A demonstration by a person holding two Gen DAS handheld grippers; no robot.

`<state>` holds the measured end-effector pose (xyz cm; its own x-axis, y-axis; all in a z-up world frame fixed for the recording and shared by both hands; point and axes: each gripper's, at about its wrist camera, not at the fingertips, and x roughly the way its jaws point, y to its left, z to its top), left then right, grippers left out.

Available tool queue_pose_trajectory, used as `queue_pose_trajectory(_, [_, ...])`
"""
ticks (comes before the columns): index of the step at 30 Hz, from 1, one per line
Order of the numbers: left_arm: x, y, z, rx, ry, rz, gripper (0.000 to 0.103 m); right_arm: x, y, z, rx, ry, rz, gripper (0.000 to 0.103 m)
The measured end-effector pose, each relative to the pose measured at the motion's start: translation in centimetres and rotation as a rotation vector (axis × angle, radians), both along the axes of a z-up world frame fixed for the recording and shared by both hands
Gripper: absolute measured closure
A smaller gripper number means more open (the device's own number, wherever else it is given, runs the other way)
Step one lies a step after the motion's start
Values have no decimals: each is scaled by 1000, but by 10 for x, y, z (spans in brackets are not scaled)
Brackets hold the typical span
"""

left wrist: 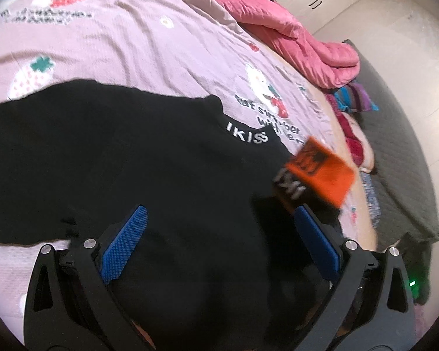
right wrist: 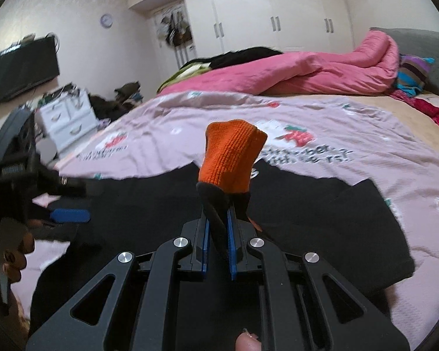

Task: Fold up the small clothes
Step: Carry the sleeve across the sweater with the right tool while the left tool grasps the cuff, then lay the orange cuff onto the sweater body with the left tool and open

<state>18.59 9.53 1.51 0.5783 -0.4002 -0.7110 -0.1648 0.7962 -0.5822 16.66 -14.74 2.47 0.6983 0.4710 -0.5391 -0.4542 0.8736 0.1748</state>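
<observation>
Two tools: right tool [right wrist: 218,213] pinching sock [right wrist: 231,158], left tool [left wrist: 219,222] spread wide.

The sock [right wrist: 232,158] is ribbed orange knit with a black knit part, coarse-looking. Under it the black garment [left wrist: 131,152] is matt, soft cloth. The bedsheet [left wrist: 137,46] beyond the garment is thin, creased, printed cloth. The tongs [left wrist: 219,225] are matt black plastic with textured blue pads [left wrist: 125,242] and shiny metal pins [right wrist: 181,242]. Behind the bed, the wardrobe [right wrist: 278,14] is glossy
</observation>
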Motion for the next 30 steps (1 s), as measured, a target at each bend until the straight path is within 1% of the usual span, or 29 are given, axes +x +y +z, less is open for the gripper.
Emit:
queue_pose_trajectory(3, [1, 7, -11, -72, 13, 6, 9, -3, 16, -11, -24, 24, 37, 93])
queue_pose_trajectory(7, [4, 13, -24, -110, 20, 5, 10, -5, 29, -23, -32, 70, 73, 90])
queue_pose_trajectory(8, [5, 13, -27, -115, 21, 1, 11, -5, 31, -25, -32, 79, 83, 88])
queue_pose_trajectory(10, [6, 11, -32, -126, 30, -11, 17, -7, 32, -28, -27, 96, 105, 84])
queue_pose_trajectory(12, [9, 8, -37, -140, 39, -26, 20, -9, 33, -29, -16, 108, 119, 80])
queue_pose_trajectory(14, [8, 6, -38, -145, 34, -36, 21, -9, 32, -29, 2, 131, 137, 72])
queue_pose_trajectory(16, [9, 4, -38, -157, 26, -43, 22, -11, 32, -31, 30, 166, 169, 70])
queue_pose_trajectory(17, [10, 5, -39, -167, 24, -43, 23, -13, 34, -32, 30, 178, 185, 67])
queue_pose_trajectory(18, [9, 6, -40, -178, 21, -43, 25, -17, 36, -33, 22, 183, 199, 65])
queue_pose_trajectory(19, [8, 7, -41, -193, 18, -44, 28, -21, 38, -33, 15, 189, 221, 60])
queue_pose_trajectory(20, [8, 7, -43, -208, 20, -49, 31, -26, 40, -33, 14, 195, 244, 54])
queue_pose_trajectory(21, [7, 6, -45, -228, 25, -58, 34, -29, 41, -32, 15, 199, 261, 51])
queue_pose_trajectory(22, [7, 4, -48, -237, 30, -64, 34, -34, 41, -31, 16, 203, 280, 47])
queue_pose_trajectory(23, [8, 2, -51, -238, 42, -72, 34, -37, 40, -30, 16, 205, 294, 46])
queue_pose_trajectory(25, [9, -4, -54, -224, 57, -85, 41, -44, 36, -28, 15, 207, 311, 40])
queue_pose_trajectory(26, [10, -9, -57, -219, 69, -95, 43, -46, 32, -27, 10, 204, 309, 40])
queue_pose_trajectory(27, [11, -11, -59, -219, 75, -100, 47, -47, 28, -26, 9, 202, 300, 40])
queue_pose_trajectory(29, [13, -19, -62, -206, 81, -110, 51, -46, 14, -23, 18, 204, 263, 40])
queue_pose_trajectory(30, [12, -21, -62, -196, 78, -114, 59, -44, 7, -21, 27, 205, 244, 40])
